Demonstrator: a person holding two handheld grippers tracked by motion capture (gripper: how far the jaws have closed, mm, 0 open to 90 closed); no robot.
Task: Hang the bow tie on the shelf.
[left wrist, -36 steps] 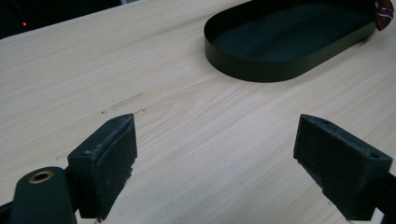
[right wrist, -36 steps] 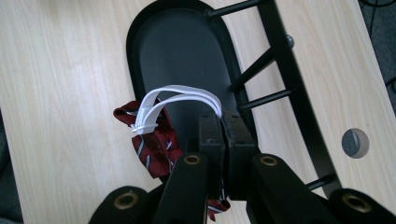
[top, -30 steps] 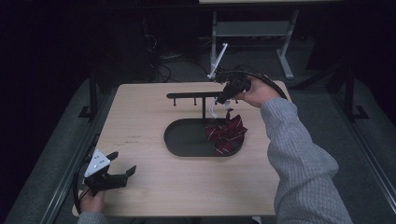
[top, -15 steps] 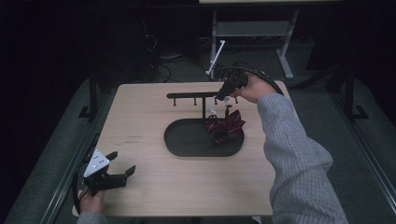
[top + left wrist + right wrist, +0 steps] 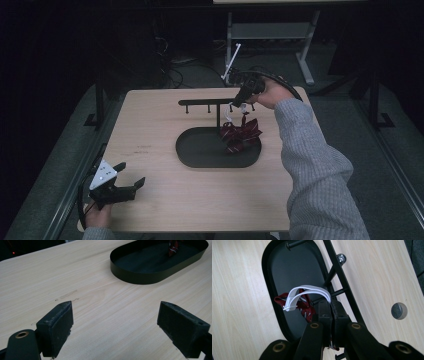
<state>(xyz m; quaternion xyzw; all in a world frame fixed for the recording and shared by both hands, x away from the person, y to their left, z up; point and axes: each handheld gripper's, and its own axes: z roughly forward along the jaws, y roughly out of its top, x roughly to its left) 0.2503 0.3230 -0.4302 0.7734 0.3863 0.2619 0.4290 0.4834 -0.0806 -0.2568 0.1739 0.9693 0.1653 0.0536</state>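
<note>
Jaws of the left gripper stand wide apart over bare surface at the near edge. Farther off, the right gripper is clamped on the white elastic of a red striped bow, which hangs just above the black tray beside the rack. The right gripper view shows the elastic looping out from the closed jaws.

Matt black metal tray — cloth bow.
</note>
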